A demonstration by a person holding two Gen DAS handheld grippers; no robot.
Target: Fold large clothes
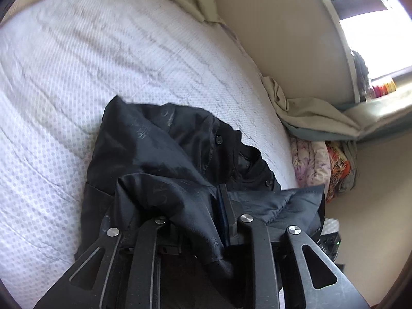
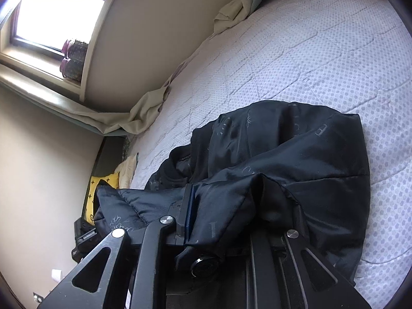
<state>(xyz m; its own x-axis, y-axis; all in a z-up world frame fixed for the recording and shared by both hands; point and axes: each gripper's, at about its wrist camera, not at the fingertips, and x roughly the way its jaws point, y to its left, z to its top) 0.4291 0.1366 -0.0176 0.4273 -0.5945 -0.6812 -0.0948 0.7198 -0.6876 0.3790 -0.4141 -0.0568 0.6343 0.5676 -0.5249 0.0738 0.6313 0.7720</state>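
Observation:
A black patterned jacket [image 1: 154, 149] lies crumpled on the white dotted mattress [image 1: 103, 64], near its edge. In the left wrist view my left gripper [image 1: 203, 206] stands slightly open. Slack jacket fabric drapes over its left finger and hangs between the jaws, and only the right finger [image 1: 226, 206] shows. In the right wrist view the jacket [image 2: 296, 149] spreads over the mattress [image 2: 309, 51]. My right gripper [image 2: 206, 206] is shut on a padded fold of it. The fabric presses against the left finger [image 2: 186, 206] and hides the other one.
A bunched beige sheet [image 1: 309, 116] [image 2: 144, 113] lies along the wall side of the bed. Floral bedding [image 1: 311, 164] sits beyond the mattress corner. A window sill [image 2: 51, 97] juts out over the bed's corner. A yellow patterned item [image 2: 103, 180] lies below the edge.

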